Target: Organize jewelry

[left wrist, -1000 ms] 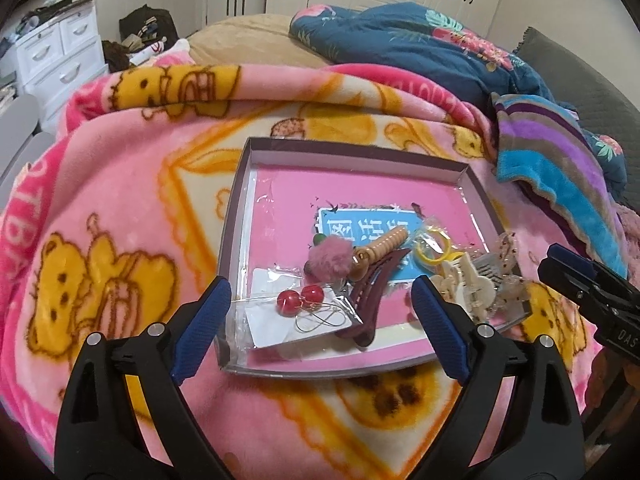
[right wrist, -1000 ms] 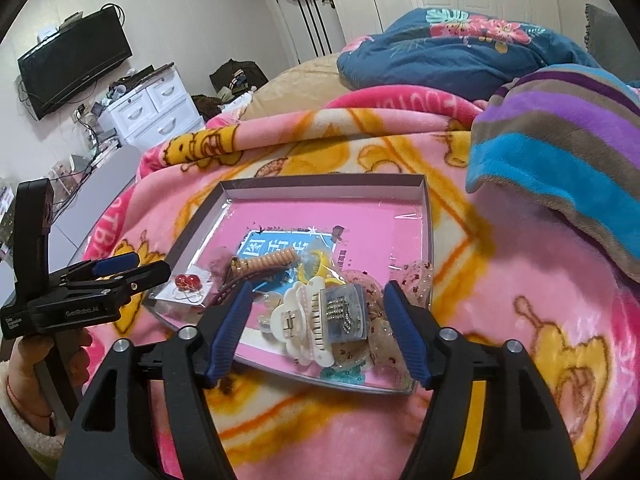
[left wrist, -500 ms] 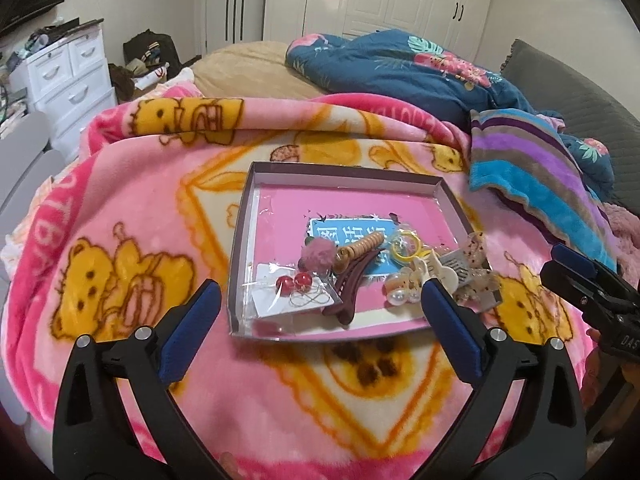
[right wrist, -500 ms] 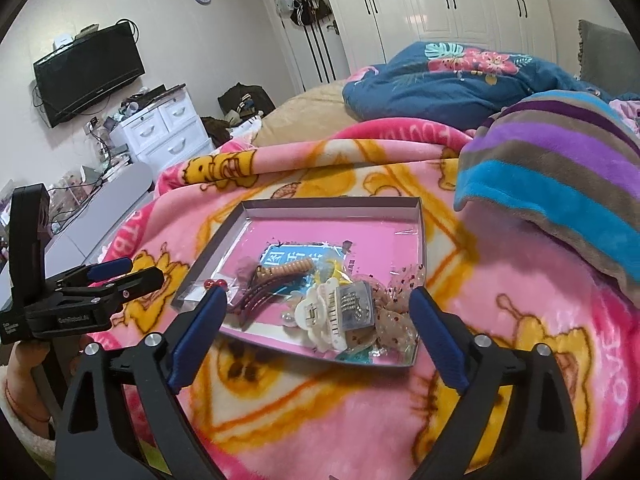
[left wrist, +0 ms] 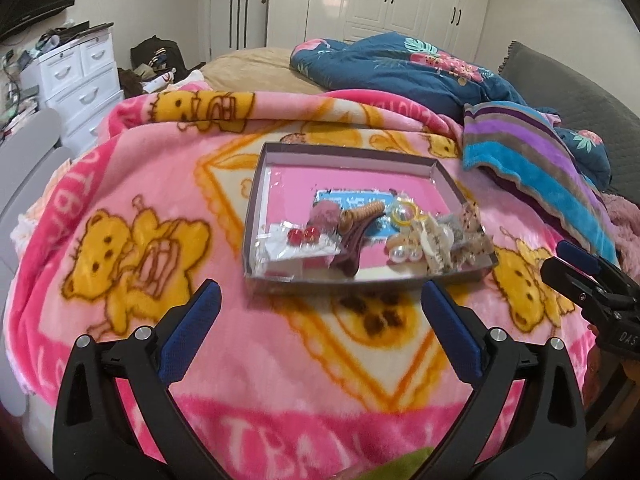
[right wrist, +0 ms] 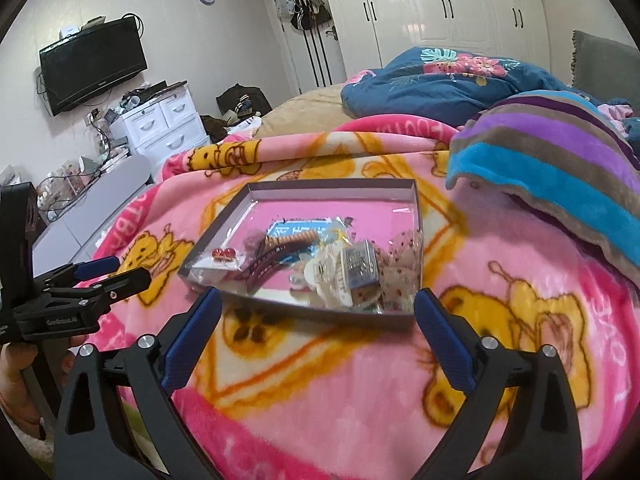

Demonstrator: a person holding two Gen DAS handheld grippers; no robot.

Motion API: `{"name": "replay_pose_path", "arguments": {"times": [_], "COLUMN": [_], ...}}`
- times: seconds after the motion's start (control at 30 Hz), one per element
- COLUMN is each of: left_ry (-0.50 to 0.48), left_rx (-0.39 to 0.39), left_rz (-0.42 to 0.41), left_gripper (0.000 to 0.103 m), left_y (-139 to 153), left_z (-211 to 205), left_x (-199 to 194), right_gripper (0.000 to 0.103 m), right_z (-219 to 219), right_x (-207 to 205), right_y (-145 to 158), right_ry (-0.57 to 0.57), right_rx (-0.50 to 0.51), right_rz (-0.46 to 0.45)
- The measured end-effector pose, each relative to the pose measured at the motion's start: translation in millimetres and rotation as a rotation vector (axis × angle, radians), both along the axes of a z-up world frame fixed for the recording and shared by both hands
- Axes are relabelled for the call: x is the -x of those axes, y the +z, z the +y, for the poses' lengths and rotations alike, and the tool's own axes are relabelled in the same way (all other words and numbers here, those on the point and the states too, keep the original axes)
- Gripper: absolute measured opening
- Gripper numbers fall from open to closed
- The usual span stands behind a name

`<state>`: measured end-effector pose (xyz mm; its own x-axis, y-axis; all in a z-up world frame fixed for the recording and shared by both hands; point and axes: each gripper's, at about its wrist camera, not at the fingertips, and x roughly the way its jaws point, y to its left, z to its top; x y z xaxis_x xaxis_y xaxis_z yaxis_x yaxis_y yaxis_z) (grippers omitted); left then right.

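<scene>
One shallow tray (left wrist: 256, 200) of jewelry on pink blanket (left wrist: 120, 184). Left tongs (left wrist: 318, 330): released, empty. Right tongs (right wrist: 318, 322): jaws opening, nothing between them.

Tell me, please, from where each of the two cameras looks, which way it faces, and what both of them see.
Left wrist: on the left gripper, looking forward and down over the pink blanket at the tray; the right gripper shows at the right edge.
Right wrist: on the right gripper, jaws opening on nothing, facing the same tray; the left gripper and a hand show at left.
Shared: tray, blanket, striped blanket, white wardrobe.
</scene>
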<state>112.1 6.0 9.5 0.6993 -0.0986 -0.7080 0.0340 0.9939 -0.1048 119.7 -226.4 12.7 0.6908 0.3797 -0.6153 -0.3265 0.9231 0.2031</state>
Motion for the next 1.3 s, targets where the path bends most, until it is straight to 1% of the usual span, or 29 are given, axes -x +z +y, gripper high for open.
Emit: {"name": "replay_pose_path", "arguments": {"times": [0.13,0.23,0.47,0.63,0.83,1.3], "left_ry": [-0.004,0.0,0.015,0.02,0.017,0.022], "left_rx": [0.004,0.004,0.018,0.018,0.015,0.007], "left_rz": [-0.003,-0.009,-0.017,-0.018,-0.015,-0.008], "left_gripper": [0.094,0.094,0.094,0.094,0.094,0.094], "left_y": [-10,-17,-29,-33,-37,-37], "left_z": [2,2,4,5,4,4], "left_x": [14,21,34,38,42,44], "right_gripper": [0.098,0.099,0.099,0.099,0.099,0.099], "right_z": [1,2,5,3,7,7], "right_x": [14,23,36,39,41,41], "right_y": [-15,-23,-35,-39,-42,-44], "right_ry": [-0.013,-0.026,-0.023,-0.028,-0.015,-0.015], "right_rx": [-0.002,0.014,0.007,-0.005,0.012,0.013], "right_rz": [0.015,0.008,0.006,0.004,0.014,0.019]}}
